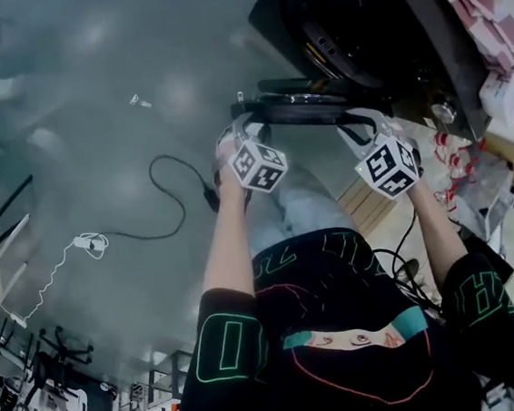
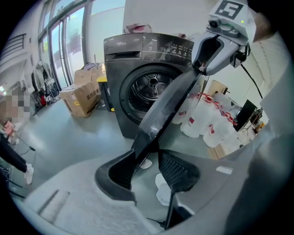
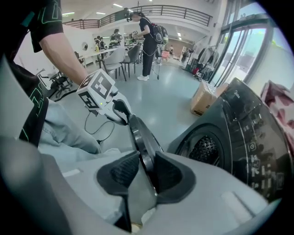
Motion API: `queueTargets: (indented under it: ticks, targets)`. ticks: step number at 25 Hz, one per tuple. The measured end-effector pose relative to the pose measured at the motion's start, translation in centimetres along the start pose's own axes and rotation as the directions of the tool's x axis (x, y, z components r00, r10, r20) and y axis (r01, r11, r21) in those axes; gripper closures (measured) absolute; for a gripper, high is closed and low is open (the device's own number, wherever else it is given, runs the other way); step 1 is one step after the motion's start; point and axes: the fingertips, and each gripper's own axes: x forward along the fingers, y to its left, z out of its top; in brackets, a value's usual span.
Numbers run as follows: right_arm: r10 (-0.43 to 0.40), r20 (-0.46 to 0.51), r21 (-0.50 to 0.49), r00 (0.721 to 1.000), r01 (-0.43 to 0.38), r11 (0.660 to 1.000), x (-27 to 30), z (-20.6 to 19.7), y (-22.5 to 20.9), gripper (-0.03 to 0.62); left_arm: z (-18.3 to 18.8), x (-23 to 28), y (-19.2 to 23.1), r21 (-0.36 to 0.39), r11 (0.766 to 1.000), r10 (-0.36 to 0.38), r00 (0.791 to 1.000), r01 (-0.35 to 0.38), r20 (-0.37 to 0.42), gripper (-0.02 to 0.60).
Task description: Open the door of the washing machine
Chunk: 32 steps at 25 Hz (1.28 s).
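Note:
The dark grey front-loading washing machine (image 2: 133, 50) stands with its drum (image 2: 149, 89) exposed. Its round door (image 2: 170, 103) is swung out and shows edge-on as a dark ring (image 1: 306, 108) in front of the machine (image 1: 356, 16). My left gripper (image 2: 147, 167) has the door's rim between its jaws, closed on it. At the other side of the rim, my right gripper (image 3: 140, 172) is shut on the door (image 3: 142, 137) too, the drum (image 3: 204, 149) just beyond it. In the head view the left gripper (image 1: 248, 137) and right gripper (image 1: 368, 129) sit side by side on the rim.
Cardboard boxes (image 2: 82, 98) stand left of the machine and several white jugs (image 2: 206, 124) to its right. A black cable (image 1: 170, 200) and a white cable (image 1: 71, 256) lie on the grey floor. People (image 3: 149, 36) stand by tables far behind.

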Motion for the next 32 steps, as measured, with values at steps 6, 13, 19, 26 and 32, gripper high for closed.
queueTargets:
  ticks: [6,13,19,26,32]
  targets:
    - [-0.024,0.023,-0.050,0.999,0.025,0.998,-0.5,-0.9,2.0,0.473,-2.4,-1.2,-3.0,-0.053,0.993,0.102,0.995,-0.102,0.003,0.420]
    - [0.019,0.004,-0.185,1.000,-0.018,0.983,-1.5,-2.8,5.3,0.471,-5.4,-3.0,-7.7,-0.173,0.968,0.180,0.983,-0.182,-0.026,0.419]
    - [0.018,-0.031,-0.265,0.999,-0.025,0.964,-2.3,-4.5,7.3,0.465,-6.9,-4.0,-11.7,-0.265,0.942,0.201,0.979,-0.205,-0.041,0.420]
    - [0.070,-0.039,-0.357,0.997,-0.079,0.931,-3.5,-7.3,8.7,0.464,-7.6,-4.1,-16.4,-0.351,0.908,0.222,0.973,-0.229,-0.061,0.420]
    - [0.115,0.070,-0.411,0.991,-0.076,0.908,-4.0,-8.3,10.5,0.464,-9.1,-4.9,-19.2,-0.418,0.856,0.280,0.952,-0.305,-0.121,0.419]
